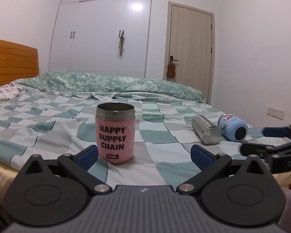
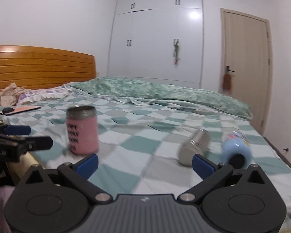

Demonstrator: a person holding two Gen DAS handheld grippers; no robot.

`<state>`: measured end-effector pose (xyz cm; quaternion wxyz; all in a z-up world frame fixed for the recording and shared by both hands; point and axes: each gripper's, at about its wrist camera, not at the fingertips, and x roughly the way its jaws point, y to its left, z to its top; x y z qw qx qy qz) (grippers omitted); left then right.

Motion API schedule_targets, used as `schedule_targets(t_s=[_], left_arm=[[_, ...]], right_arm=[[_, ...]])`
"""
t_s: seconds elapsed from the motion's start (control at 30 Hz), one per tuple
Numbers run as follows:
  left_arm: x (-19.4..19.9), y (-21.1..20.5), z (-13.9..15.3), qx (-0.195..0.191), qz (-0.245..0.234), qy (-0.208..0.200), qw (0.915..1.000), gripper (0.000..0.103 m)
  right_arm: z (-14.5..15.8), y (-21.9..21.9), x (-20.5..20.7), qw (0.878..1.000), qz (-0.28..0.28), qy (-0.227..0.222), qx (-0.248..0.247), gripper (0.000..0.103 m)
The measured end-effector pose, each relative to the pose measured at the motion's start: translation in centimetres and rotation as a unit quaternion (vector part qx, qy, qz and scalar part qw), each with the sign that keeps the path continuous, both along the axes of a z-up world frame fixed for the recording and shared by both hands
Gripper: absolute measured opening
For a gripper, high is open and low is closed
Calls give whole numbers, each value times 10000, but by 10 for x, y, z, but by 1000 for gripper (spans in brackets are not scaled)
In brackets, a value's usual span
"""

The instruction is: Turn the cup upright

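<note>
A pink cup (image 1: 115, 133) with "HAPPY SUPPLY CHAIN" lettering stands upright on the checked bedspread (image 1: 164, 136), mouth up. My left gripper (image 1: 144, 156) is open and empty, just in front of the cup, which sits nearer its left finger. A steel cup (image 1: 206, 129) and a light blue cup (image 1: 233, 127) lie on their sides to the right. In the right wrist view the pink cup (image 2: 82, 129) stands at the left; the steel cup (image 2: 195, 147) and blue cup (image 2: 236, 149) lie ahead of my open, empty right gripper (image 2: 145, 164).
A folded green quilt (image 1: 110, 83) lies across the far side of the bed. A wooden headboard (image 2: 44, 68), pillows and a phone (image 2: 21, 109) are at the left. White wardrobe (image 1: 106, 29) and door (image 1: 192, 44) stand behind. The right gripper (image 1: 271, 141) shows at the right edge.
</note>
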<state>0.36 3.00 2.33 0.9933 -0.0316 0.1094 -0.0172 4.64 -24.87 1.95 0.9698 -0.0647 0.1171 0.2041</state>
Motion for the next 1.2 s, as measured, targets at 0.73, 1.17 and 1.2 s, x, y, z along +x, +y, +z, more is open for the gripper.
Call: schedule_targets(t_s=[0.73,1.17,1.2], left_arm=[[-18,-14,-20,114,285,-404,9987,103],[-18,-14,-20,118,282,-419,9987,103],[-18,-14,-20,117,279,-420,9987,103]], right_arm=[[-31,-40,-35,9974,-601,-302,273,103],[-31,-38,-35,9973,-608,-296,278,103],[-31,-38,-35,9973,-609,-294,275,103]])
